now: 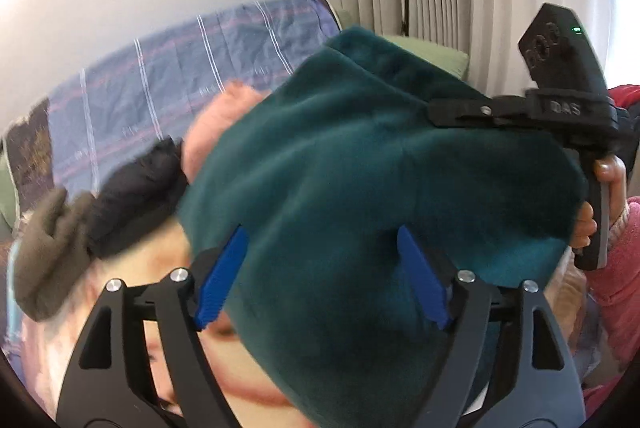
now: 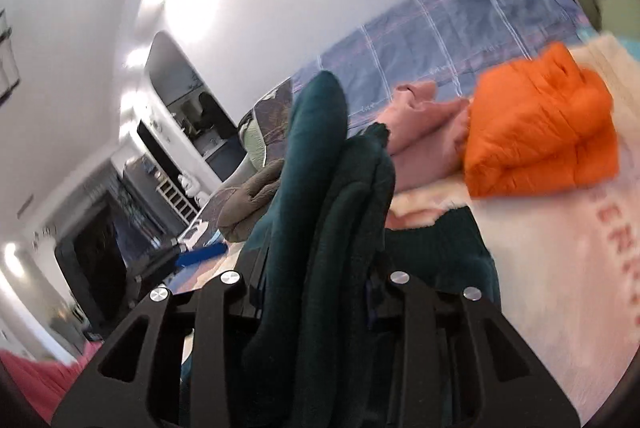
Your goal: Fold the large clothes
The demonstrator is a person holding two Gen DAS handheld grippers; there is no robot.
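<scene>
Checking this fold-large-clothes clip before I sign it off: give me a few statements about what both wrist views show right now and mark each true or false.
1. The right gripper has bunched teal fleece between its fingers. True.
2. The orange puffer jacket hangs from the left gripper. False: it lies folded on the pale blanket, away from both grippers.
3. The left gripper's blue pads stand apart with teal fleece draped between them. True.
4. A pink garment lies beside the orange jacket. True.
5. The fabric being handled is red. False: it is dark teal.
</scene>
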